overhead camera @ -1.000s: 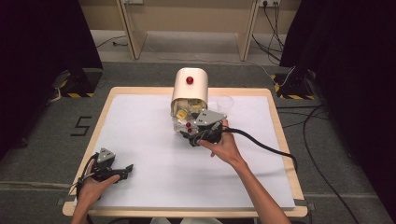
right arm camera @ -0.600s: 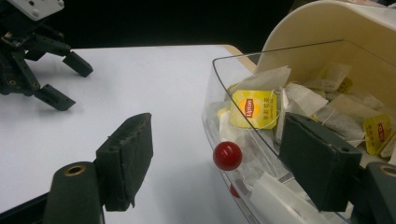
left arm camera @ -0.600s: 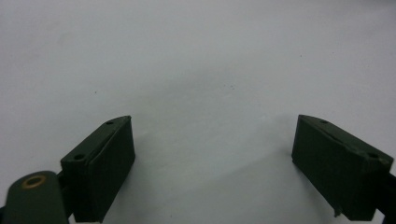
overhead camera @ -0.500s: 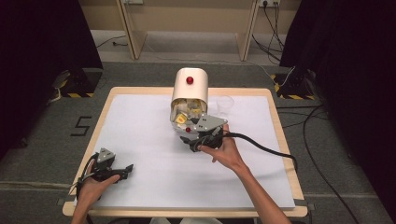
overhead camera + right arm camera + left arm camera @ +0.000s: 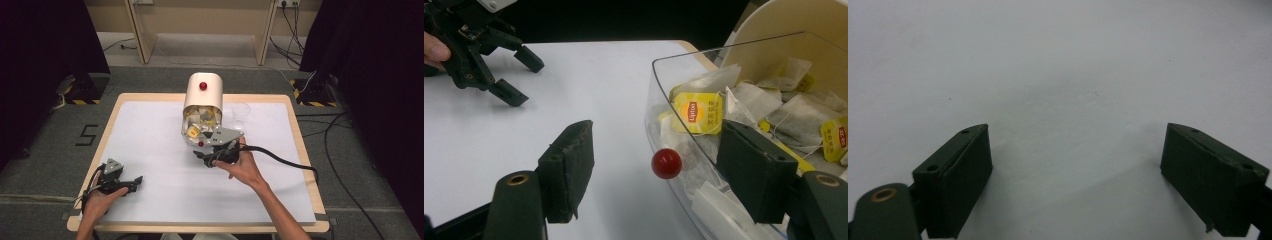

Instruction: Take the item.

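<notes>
Right gripper view puts the right hand-held gripper [image 5: 651, 160], jaws just closing yet unclamped, astride the small, smooth red knob [image 5: 666, 163] on the dispenser's rigid clear door [image 5: 724, 65]; pinch squarely.

I'm looking at a lab or recording studio, not a home. The table [image 5: 300, 150] is a plain wooden board covered edge to edge with a white sheet, standing on grey carpet [image 5: 45, 165]. Black curtains [image 5: 45, 40] hang down both sides of the space. Yellow-and-black hazard tape [image 5: 80, 101] marks stand bases off the table's far corners. A figure five [image 5: 87, 135] is marked on the floor beside the table's left edge. Cables [image 5: 345, 150] trail across the carpet to wall sockets [image 5: 290, 4], and bare wooden frame legs [image 5: 142, 35] stand beyond the far edge
</notes>
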Demonstrator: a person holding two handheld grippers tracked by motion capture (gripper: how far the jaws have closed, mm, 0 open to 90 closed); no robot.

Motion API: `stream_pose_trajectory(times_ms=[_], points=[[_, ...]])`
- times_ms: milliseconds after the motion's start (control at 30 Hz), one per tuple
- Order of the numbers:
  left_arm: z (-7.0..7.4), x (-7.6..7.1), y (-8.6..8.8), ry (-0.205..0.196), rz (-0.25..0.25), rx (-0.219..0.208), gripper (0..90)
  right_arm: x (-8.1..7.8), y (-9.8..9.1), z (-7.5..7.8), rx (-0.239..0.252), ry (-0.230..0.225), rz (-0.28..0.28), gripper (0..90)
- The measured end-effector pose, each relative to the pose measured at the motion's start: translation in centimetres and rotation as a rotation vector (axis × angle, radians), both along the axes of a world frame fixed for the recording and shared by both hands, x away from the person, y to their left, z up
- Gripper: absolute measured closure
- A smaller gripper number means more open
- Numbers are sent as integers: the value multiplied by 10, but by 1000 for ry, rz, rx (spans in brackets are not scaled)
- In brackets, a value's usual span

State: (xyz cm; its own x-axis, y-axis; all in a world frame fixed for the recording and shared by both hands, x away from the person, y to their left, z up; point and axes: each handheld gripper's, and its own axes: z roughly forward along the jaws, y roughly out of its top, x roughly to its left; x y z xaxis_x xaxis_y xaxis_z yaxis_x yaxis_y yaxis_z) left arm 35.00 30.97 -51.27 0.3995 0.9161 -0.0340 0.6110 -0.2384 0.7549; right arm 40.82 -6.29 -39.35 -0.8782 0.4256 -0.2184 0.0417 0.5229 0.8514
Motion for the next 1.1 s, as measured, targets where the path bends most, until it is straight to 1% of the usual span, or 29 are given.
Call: stream_pose_trajectory(times_ms=[167, 300, 500, 1033, 1100], points=[[0, 0, 0, 0, 0, -1, 120, -3, -1, 0, -5, 4, -1, 339], [0, 0, 0, 0, 0, -1, 120, -4, -1, -1, -12, -7, 4, 346], [0, 0, 0, 0, 0, -1, 120, -6, -1, -1, -21, -10, 6, 363], [0, 0, 0, 0, 0, -1, 120, -11, -2, -1, -34, -8, 12, 383], [0, 0, 0, 0, 0, 0, 120, -11, -1, -1, -36, -2, 10, 385]])
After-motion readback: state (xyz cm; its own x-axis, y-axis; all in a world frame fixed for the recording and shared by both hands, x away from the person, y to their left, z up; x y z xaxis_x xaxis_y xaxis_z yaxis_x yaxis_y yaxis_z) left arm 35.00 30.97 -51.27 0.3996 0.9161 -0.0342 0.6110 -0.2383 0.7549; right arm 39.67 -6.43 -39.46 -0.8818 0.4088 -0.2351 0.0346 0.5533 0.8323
